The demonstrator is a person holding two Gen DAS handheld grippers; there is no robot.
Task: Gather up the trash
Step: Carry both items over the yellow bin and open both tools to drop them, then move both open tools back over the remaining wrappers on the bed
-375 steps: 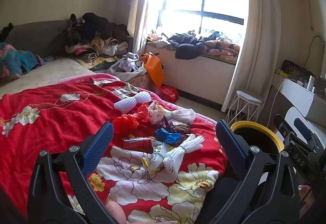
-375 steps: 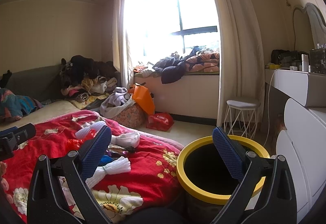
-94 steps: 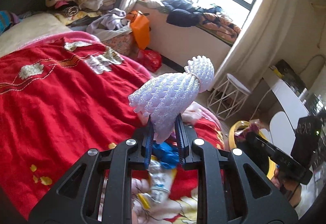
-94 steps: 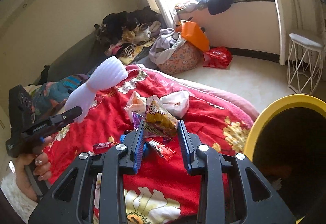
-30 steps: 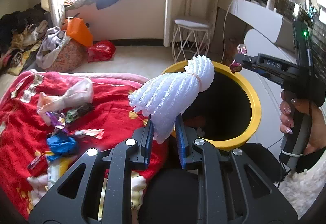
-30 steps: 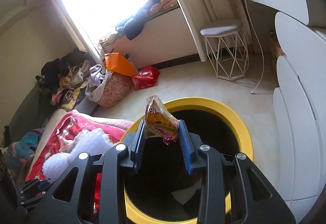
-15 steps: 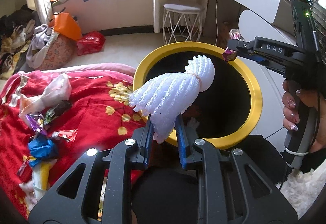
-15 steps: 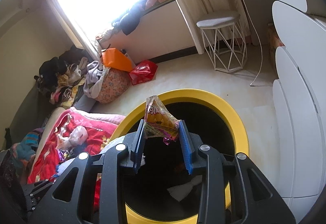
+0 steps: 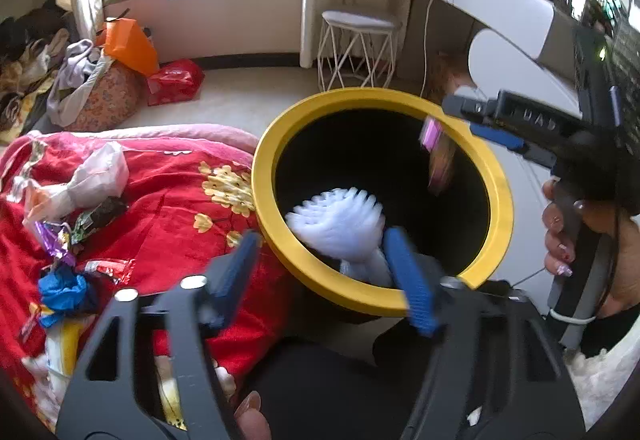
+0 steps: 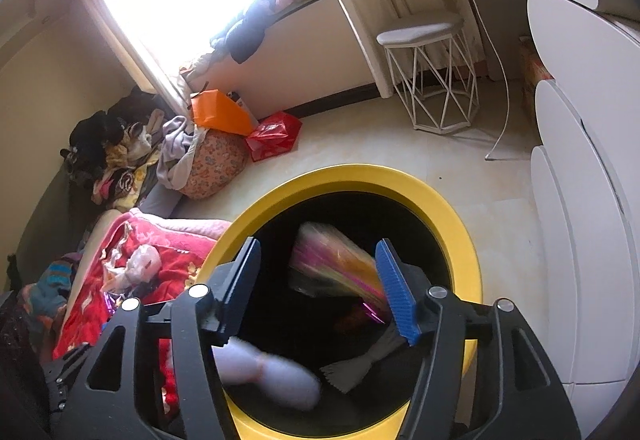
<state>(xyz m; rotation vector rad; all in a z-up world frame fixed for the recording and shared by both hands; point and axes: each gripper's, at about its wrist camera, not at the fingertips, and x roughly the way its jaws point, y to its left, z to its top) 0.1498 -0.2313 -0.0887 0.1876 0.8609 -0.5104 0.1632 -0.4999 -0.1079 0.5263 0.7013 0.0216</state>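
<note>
The black bin with a yellow rim (image 9: 267, 176) stands beside the bed, under both grippers. My left gripper (image 9: 320, 252) hangs over its near rim with the jaws opening. The white foam net (image 9: 340, 228) is free of the pads and drops inside the bin. My right gripper (image 10: 316, 260) is above the bin mouth, its jaws also opening. A blurred snack packet (image 10: 332, 268) falls between them, loose. In the left wrist view the right gripper (image 9: 472, 122) reaches in from the right, held by a hand, with the packet (image 9: 440, 160) below it. The foam net (image 10: 272, 372) shows blurred in the right wrist view.
On the red floral bedspread (image 9: 168, 208) lie a white plastic bag (image 9: 100, 176), a blue wrapper (image 9: 64, 288) and several small wrappers. A white wire stool (image 9: 356, 24), an orange bag (image 9: 128, 44), a red bag (image 9: 172, 80) and a white dresser (image 10: 580, 160) surround the bin (image 10: 440, 208).
Both grippers have opened. The foam net left the left jaws and dropped into the bin; the snack packet slipped out of the right jaws and is falling.
</note>
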